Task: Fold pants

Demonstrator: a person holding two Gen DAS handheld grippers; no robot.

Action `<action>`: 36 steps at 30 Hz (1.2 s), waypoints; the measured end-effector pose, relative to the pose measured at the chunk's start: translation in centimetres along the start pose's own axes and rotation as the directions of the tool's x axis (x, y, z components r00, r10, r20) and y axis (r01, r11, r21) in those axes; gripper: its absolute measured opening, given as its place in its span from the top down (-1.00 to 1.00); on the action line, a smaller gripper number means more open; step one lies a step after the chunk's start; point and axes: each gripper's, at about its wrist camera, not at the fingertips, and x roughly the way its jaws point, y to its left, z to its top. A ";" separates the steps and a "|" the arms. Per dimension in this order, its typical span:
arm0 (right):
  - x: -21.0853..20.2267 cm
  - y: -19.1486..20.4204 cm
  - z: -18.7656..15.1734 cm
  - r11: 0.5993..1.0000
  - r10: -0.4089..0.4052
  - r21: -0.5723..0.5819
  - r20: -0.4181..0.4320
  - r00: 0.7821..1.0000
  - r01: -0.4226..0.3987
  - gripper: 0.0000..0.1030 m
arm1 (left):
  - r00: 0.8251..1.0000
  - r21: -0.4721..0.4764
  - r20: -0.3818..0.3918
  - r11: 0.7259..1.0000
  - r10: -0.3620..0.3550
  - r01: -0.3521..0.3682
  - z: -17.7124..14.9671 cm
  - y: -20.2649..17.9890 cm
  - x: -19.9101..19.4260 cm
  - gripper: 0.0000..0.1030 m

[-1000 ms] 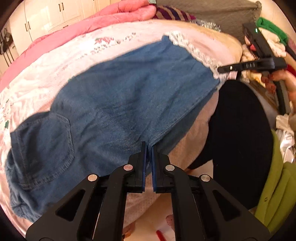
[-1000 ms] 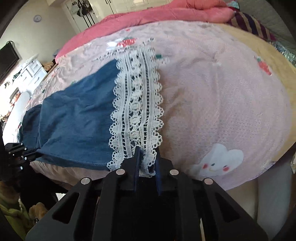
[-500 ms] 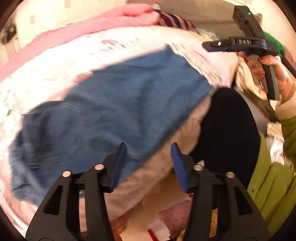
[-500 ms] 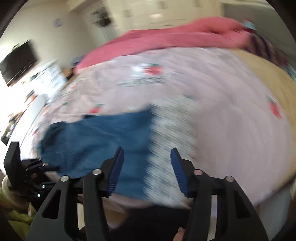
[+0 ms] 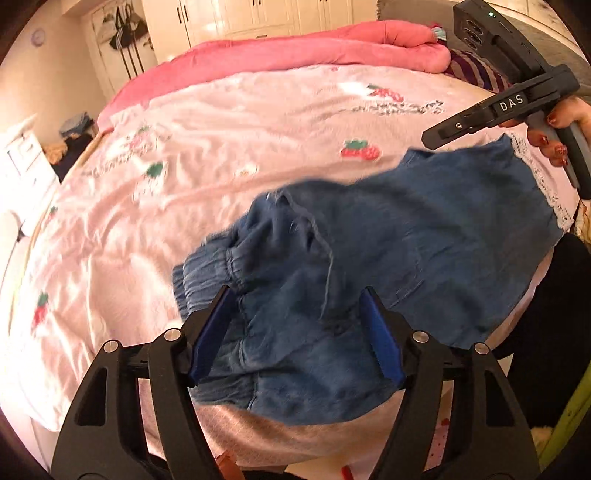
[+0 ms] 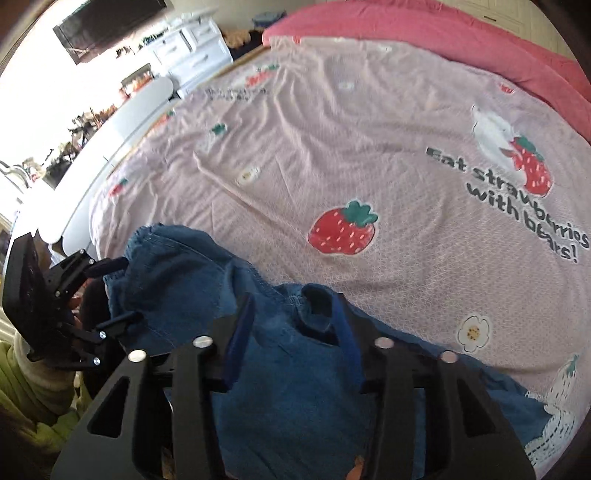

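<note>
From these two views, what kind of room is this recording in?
Most likely a bedroom: the pants lie on a bed with a strawberry-print sheet and pink duvet, and white wardrobes stand behind.

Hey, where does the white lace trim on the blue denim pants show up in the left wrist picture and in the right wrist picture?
Left wrist view: the white lace trim runs down the far right edge of the blue denim pants, below the right gripper.
Right wrist view: it sits in the bottom right corner, at the denim's end.
Shared landmark: the red strawberry print on the pink bedspread.
</note>
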 end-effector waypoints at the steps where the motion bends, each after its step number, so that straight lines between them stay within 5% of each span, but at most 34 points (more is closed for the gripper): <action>1: 0.3 0.0 -0.4 1.000 0.004 0.001 -0.011 1.000 -0.004 0.38 | 1.000 0.004 -0.005 1.000 0.010 -0.010 -0.2 0.1 0.2 -0.21; 7: 3.2 -0.5 -0.3 1.000 0.001 0.024 -0.086 0.996 0.001 0.60 | 1.000 0.011 0.000 1.000 0.009 -0.009 -1.4 0.5 0.0 -0.22; 9: 3.8 -0.6 0.1 0.999 0.010 0.036 -0.078 0.997 -0.008 0.87 | 1.000 0.000 0.004 1.000 -0.003 0.003 -1.6 0.8 -0.2 -0.22; 15: 3.3 -2.4 2.8 0.997 0.000 0.079 0.037 0.999 -0.003 0.93 | 1.000 -0.009 0.005 1.000 -0.005 0.005 -1.7 1.0 0.0 -0.22; 23: 6.6 -6.5 4.0 0.984 -0.043 0.170 -0.004 0.999 0.043 0.94 | 1.000 -0.010 0.001 1.000 0.003 -0.003 -1.8 1.1 0.3 -0.25; 31: -4.3 -8.3 -2.2 0.978 -0.085 0.206 0.199 0.976 0.043 0.90 | 0.999 -0.044 0.037 0.998 -0.035 0.037 -1.5 1.9 -1.9 -0.26; 36: -9.2 -7.3 -9.1 0.963 -0.214 0.220 0.268 0.939 0.156 0.32 | 0.986 -0.016 0.152 0.998 -0.065 0.068 0.1 0.6 -6.1 -0.35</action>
